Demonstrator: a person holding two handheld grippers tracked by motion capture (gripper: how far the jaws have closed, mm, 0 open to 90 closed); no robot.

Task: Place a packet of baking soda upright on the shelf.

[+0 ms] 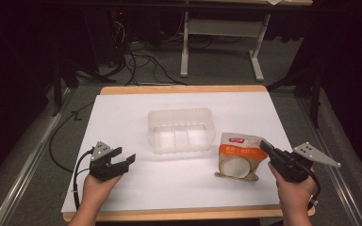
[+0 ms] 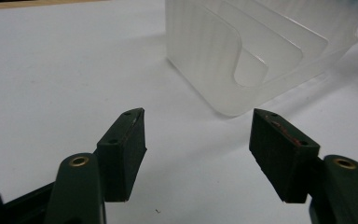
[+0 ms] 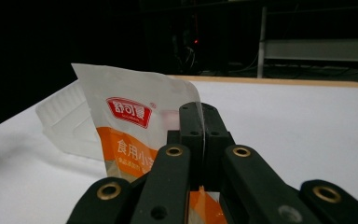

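High view: my right gripper [image 1: 265,147] pinches the pouch [image 1: 238,157] at frame right, not yet in the tub [image 1: 181,129]; left gripper [image 1: 125,157] spread, idle.

The pouch [image 1: 238,157] is white at the top with a red logo, orange below with white characters, and shows a pale round picture. The container [image 1: 181,129] is clear, frosted plastic with ribbed walls. Both hand-held grippers, left [image 1: 126,157] and right [image 1: 265,146], are black with brass-coloured rivets. The counter [image 1: 122,117] is white, edged in light wood.
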